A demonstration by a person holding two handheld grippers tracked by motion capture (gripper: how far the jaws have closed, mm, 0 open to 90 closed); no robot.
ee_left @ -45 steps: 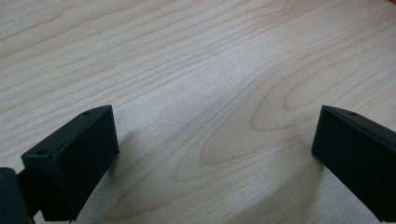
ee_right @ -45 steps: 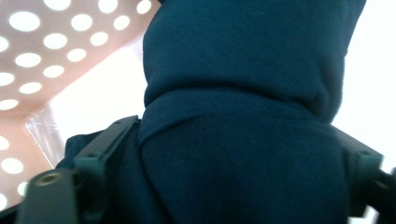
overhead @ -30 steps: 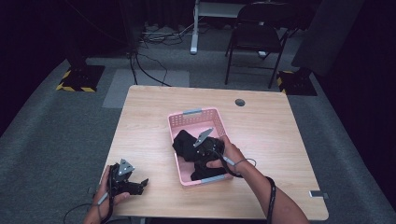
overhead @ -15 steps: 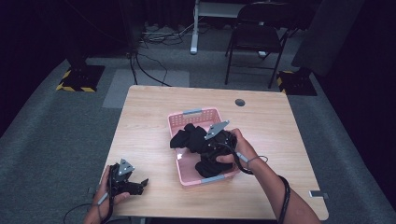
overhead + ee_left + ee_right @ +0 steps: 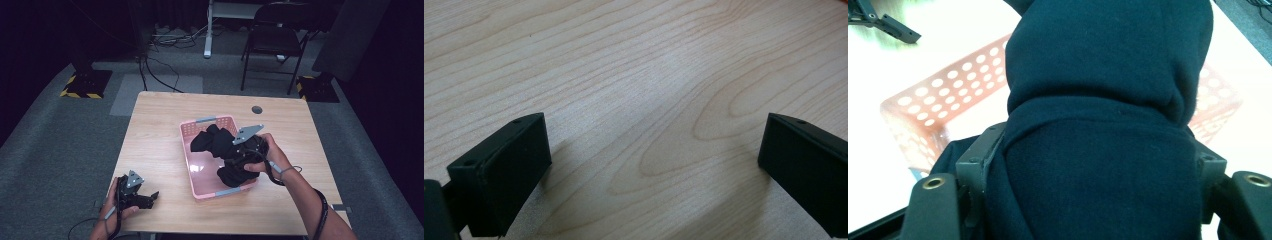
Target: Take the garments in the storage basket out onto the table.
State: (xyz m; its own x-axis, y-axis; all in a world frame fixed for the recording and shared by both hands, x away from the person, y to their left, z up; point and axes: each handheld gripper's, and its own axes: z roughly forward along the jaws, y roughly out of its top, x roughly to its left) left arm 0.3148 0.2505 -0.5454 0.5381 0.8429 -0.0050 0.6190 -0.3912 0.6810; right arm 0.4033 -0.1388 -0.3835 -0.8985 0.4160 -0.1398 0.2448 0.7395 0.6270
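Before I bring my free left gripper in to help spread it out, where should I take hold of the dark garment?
Probably the loose bunch of the dark garment lying at the pink basket's far end, away from the right gripper clamped on its near fold. Come from above on the left side: that end lies heaped, uncovered, and the basket wall blocks a level approach.

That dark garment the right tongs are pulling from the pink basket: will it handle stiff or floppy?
Probably floppy: the dark garment sags in folds from the right tongs into the pink basket. Its fleecy, bunched surface suggests it won't slip easily. Likely light.
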